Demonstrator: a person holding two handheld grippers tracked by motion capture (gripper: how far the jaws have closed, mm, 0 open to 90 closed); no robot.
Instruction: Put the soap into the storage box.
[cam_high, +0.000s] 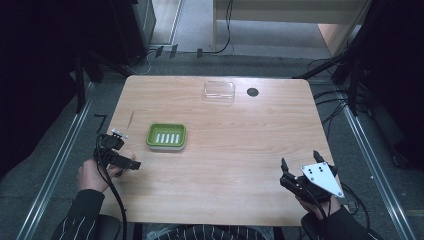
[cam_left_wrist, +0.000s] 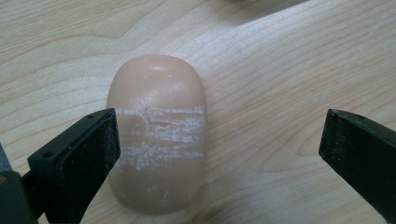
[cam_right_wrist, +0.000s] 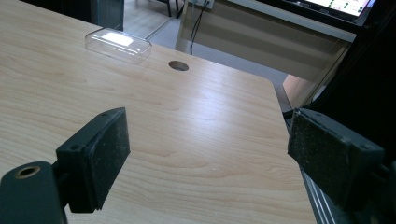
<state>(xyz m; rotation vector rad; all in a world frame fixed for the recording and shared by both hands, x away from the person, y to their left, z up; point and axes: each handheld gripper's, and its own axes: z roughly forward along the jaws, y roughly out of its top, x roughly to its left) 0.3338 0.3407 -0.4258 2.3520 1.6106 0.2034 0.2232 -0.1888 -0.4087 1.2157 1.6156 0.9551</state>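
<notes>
In the left gripper view, a peach-coloured bar of soap (cam_left_wrist: 156, 135) is seen lying flat on the wooden table (cam_left_wrist: 280, 70), left of centre in the frame. The left gripper (cam_left_wrist: 217, 144) is spread wide over it: one jaw stands at, or overlaps, the bar's left edge, while the other jaw is well apart at the right of the frame. Whether the near jaw touches the bar cannot be told. No grip has been made, and the bar is not lifted.

In the high view, the left gripper (cam_high: 117, 150) is located at the lower left of the frame, near the table's left edge. A green soap dish (cam_high: 166, 136) with a slotted white insert is placed just to its right, and nothing is seen lying in it. A clear plastic lid (cam_high: 219, 91) rests at the upper centre, beside a round cable hole (cam_high: 252, 91).

The right gripper (cam_high: 300, 162) is held at the lower right of the high view, spread open and holding nothing; in the right gripper view (cam_right_wrist: 208, 149) only bare table is seen between its jaws.

The work is judged to be at an early stage. Approach to the soap is done. Closing on the bar, transfer to the dish, and probably fitting of the lid are judged to be left.
</notes>
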